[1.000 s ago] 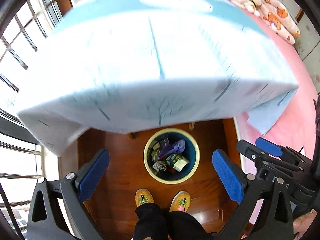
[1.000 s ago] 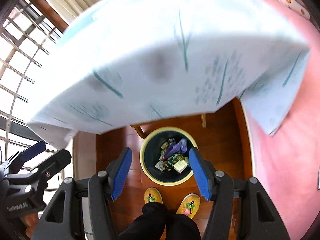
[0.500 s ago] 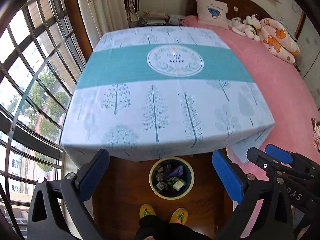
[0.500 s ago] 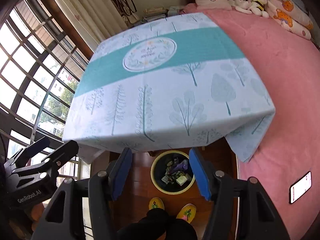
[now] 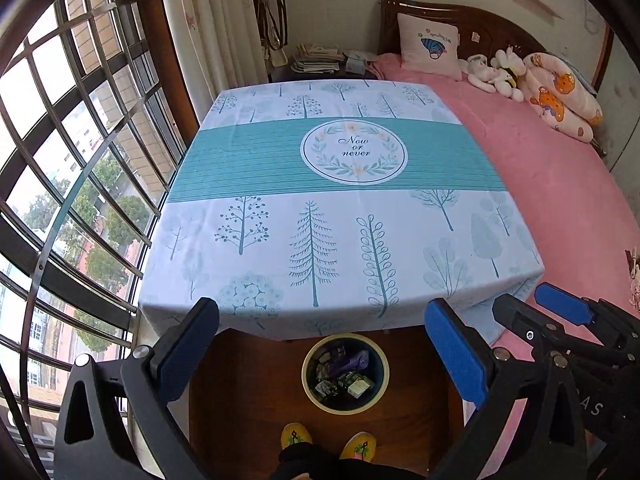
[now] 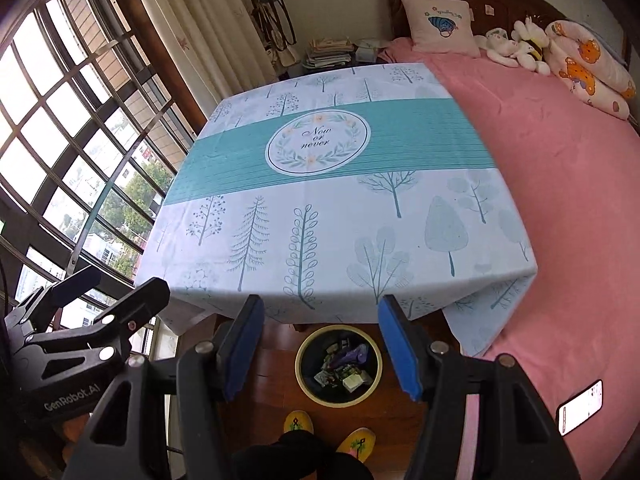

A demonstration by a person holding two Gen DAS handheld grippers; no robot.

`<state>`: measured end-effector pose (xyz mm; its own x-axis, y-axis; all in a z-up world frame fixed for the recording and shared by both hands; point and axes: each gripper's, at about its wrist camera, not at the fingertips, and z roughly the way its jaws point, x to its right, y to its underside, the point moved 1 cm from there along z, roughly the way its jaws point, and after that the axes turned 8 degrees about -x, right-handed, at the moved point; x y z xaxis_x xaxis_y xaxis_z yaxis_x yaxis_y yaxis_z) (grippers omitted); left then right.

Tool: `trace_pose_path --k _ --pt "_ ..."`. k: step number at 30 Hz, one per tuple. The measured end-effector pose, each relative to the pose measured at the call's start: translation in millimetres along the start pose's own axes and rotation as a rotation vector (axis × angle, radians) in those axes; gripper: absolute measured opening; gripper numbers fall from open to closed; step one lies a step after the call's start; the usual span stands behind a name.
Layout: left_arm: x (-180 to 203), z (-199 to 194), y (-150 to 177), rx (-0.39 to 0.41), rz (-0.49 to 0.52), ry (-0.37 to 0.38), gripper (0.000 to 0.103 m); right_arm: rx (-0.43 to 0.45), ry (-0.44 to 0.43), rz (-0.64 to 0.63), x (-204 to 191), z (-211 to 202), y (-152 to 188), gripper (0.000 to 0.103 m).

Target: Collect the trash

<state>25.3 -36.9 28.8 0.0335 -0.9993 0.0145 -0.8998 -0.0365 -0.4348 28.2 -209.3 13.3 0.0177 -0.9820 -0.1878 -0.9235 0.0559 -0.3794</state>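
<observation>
A round bin with a yellow rim stands on the wooden floor below the table's near edge; it holds several wrappers and scraps. It also shows in the right wrist view. My left gripper is open and empty, held high above the bin. My right gripper is open and empty, also high above the bin. Each gripper shows at the edge of the other's view. The table with the teal tree-print cloth has nothing on it.
A pink bed with pillows and soft toys runs along the right. Barred windows fill the left. A phone lies on the bed. The person's feet in yellow slippers stand in front of the bin.
Both grippers have risen and tilted up from low over the bin. The bin looks smaller, and the tabletop has come into full view. Both jaws stay open.
</observation>
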Motion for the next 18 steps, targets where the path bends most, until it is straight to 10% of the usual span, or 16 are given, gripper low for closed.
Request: trace_pose_path --k 18 --pt "-3.1 -0.5 -0.6 0.019 -0.008 -0.004 0.102 0.055 0.031 -0.005 -3.6 -9.2 2.7 0.06"
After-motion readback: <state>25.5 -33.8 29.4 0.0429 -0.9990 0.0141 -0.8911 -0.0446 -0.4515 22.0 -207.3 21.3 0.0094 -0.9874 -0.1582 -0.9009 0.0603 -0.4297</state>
